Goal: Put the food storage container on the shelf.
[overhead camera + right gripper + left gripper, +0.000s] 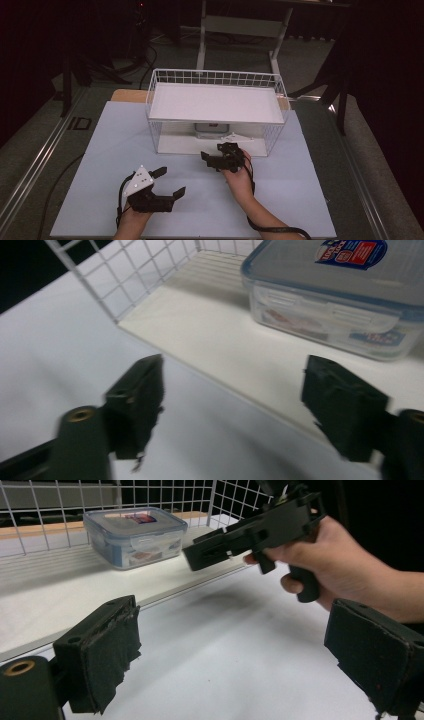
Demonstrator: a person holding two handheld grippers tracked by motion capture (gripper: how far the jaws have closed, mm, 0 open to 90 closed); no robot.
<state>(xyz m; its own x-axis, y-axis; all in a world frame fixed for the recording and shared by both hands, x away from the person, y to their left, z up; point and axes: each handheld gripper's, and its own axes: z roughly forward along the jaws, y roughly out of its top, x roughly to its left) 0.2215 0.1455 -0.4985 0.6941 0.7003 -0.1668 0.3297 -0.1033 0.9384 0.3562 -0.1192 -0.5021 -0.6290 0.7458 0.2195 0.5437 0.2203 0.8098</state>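
A clear plastic food box (210, 129) with a blue-rimmed lid and a red label stands on the lower shelf of a white wire rack (215, 102). The left gripper view shows the box (135, 535) at upper left, and the right gripper view has the box (340, 295) close ahead. My right gripper (216, 151) hovers at the front edge of the rack, open, nothing between its jaws (232, 410). My left gripper (171, 181) rests low over the table at front left, open and empty (230, 655). It looks toward the right gripper (210, 550) and the hand holding it.
The rack stands at the back middle of a white table top (280, 200); its upper shelf is bare. Wire walls (125, 280) close the rack's sides and back. Behind the table are a desk frame (202, 35), cables and dark floor.
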